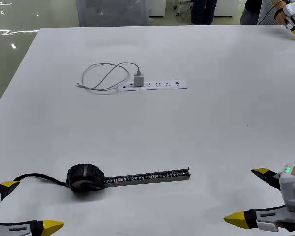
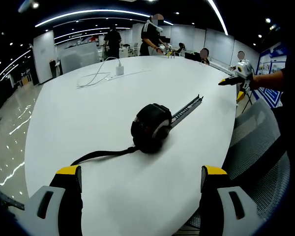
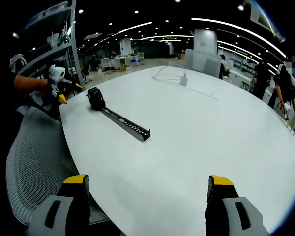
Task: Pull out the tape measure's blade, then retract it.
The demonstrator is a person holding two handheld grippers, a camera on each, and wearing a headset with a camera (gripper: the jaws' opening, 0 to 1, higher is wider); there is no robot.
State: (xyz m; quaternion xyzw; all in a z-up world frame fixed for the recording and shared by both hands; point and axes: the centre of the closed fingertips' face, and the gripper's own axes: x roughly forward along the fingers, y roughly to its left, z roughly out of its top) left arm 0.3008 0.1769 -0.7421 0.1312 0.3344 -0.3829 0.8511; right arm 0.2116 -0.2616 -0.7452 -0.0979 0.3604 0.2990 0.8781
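Your left tool (image 2: 141,172) and right tool (image 3: 150,178) both have their jaws wide apart with nothing between them. In the head view they sit at the bottom left and bottom right corners, over the near edge of the worktop.

The room (image 3: 137,54) is a big open office-type space with a dark ceiling. It has long strip lights (image 2: 88,14) and a glossy floor (image 1: 10,39) that throws back glare. A few people (image 2: 150,37) are over at the far side.

The worktop (image 1: 211,123) is a large, plain white surface with a rounded edge. A grey mesh chair (image 3: 34,147) is tucked in right by the near edge.

Toward the far half lies a white power strip (image 1: 157,84) with a white charger (image 1: 138,78) plugged into it. Its cable (image 1: 103,76) is looped loosely off to the left.

The tape measure (image 1: 85,177) is a black one, sitting on the worktop close to the near edge. It's between your two tools but clearly nearer the left one, and neither tool touches it.

The blade (image 1: 147,177) is pulled out partway. It lies flat on the surface and points toward the right tool's side. A black strap (image 1: 39,178) trails out the other way, toward the left tool.
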